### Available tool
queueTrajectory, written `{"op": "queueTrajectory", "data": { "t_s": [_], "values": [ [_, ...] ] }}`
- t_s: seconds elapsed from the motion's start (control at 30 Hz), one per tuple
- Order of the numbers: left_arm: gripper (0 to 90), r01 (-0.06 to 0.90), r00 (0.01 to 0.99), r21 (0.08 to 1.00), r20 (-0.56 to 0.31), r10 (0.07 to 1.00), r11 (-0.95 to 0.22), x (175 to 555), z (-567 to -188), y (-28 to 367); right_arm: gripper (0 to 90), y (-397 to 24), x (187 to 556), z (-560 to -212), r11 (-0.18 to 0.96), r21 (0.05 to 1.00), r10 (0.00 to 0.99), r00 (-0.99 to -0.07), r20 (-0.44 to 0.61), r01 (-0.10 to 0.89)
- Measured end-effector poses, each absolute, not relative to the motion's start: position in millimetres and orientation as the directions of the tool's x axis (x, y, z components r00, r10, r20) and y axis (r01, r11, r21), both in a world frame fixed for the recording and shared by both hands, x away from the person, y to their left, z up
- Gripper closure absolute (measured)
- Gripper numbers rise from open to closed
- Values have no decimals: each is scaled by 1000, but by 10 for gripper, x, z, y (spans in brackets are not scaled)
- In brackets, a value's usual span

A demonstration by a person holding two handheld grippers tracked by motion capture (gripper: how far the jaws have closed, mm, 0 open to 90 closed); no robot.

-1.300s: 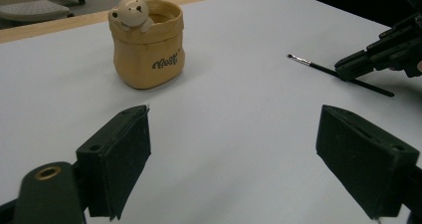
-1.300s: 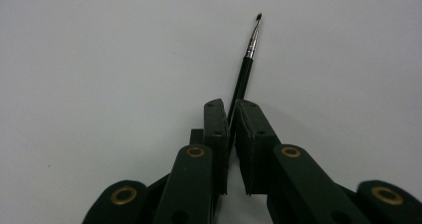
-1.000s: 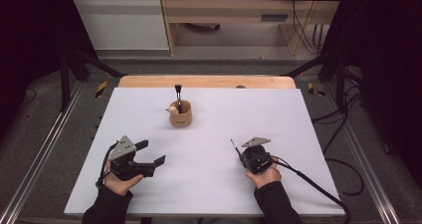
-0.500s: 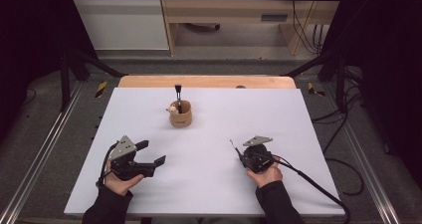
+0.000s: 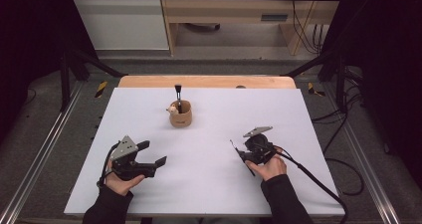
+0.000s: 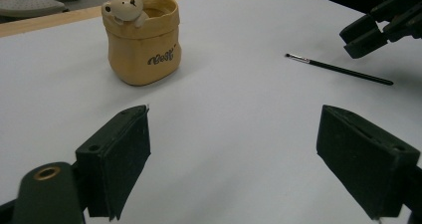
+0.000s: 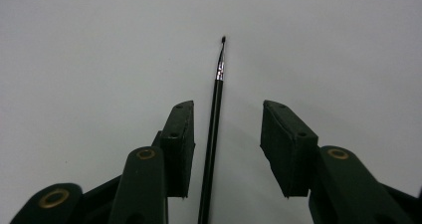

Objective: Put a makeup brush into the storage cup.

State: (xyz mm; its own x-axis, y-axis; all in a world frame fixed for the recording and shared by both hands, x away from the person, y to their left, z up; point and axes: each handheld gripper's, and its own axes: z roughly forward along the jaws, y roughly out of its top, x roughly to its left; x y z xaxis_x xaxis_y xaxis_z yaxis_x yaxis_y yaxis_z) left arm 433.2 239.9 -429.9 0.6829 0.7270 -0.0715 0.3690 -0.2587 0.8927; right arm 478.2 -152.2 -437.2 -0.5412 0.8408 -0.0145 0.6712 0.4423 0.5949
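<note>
While the right gripper's (image 7: pixel 226 149) jaws had just been spreading, the brush (image 7: pixel 215 129) lay on the table (image 5: pixel 308 134) between them, close by one pad but unpressed, so I judged it freshly let go. The left gripper (image 6: pixel 249 159) stood wide open and empty nearby. Well off sat the pot (image 5: pixel 179 113), a bear on its rim, holding one upright dark-handled tool (image 5: pixel 177 90). Next, I'd guess, came a cleaner regrasp of the brush and a carry to the pot.
</note>
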Motion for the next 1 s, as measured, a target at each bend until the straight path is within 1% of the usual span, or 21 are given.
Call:
{"op": "queueTrajectory", "data": {
  "t_s": [0.3,0.4,0.57,1.0],
  "values": [
    [127,373,684,891,-75,725,-260,4335,-4300,2400,588,-1397,4938,-4278,528,497,811,-582,-54,689],
    [127,374,684,891,-77,725,-258,4335,-4298,2403,603,-1364,4967,-4289,526,470,813,-581,-34,709],
    [126,375,685,889,-74,725,-263,4337,-4300,2400,622,-1353,5017,-4359,544,432,806,-591,-29,720],
    [126,376,686,888,-74,724,-265,4339,-4304,2398,729,-1311,5058,-4487,567,359,797,-604,-10,741]
  ]
}}
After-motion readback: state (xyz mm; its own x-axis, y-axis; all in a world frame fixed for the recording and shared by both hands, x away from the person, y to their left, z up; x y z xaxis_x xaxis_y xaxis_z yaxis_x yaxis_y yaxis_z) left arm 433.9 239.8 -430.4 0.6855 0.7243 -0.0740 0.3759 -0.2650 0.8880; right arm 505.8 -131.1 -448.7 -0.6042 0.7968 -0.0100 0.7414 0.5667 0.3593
